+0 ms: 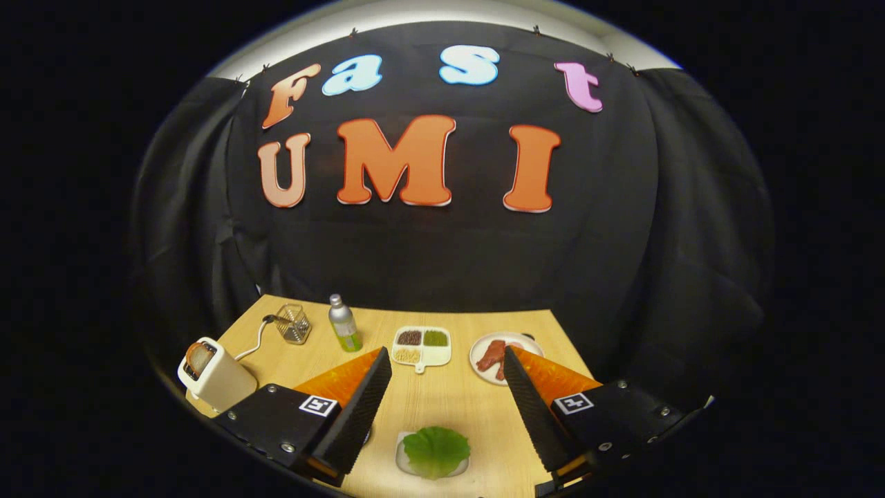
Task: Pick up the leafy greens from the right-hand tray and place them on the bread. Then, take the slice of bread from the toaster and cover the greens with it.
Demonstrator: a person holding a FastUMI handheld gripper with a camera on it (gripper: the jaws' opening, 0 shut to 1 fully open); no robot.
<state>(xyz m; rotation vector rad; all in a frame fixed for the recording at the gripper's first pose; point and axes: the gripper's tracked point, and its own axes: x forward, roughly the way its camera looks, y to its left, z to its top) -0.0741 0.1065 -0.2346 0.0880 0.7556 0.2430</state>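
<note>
My gripper (pixel 446 360) is open, its two fingers spread wide above the wooden table (pixel 442 401) with nothing between them. Low between the fingers, close in, a green leaf (pixel 436 450) lies on top of a pale slice of bread (pixel 409 462), covering most of it. To the left of the left finger stands a white toaster (pixel 214 377) with a browned slice of bread (pixel 200 357) sticking up out of its slot. Beyond the right fingertip is a white plate (pixel 484 364) holding reddish meat strips (pixel 492 354).
A white divided dish (pixel 422 345) with dark, green and tan fillings sits beyond the fingers. Farther back stand a metal bottle with a green label (pixel 343 323) and a small wire basket (pixel 293 324). The toaster's cord (pixel 256 340) runs toward the basket. Black cloth walls close the booth.
</note>
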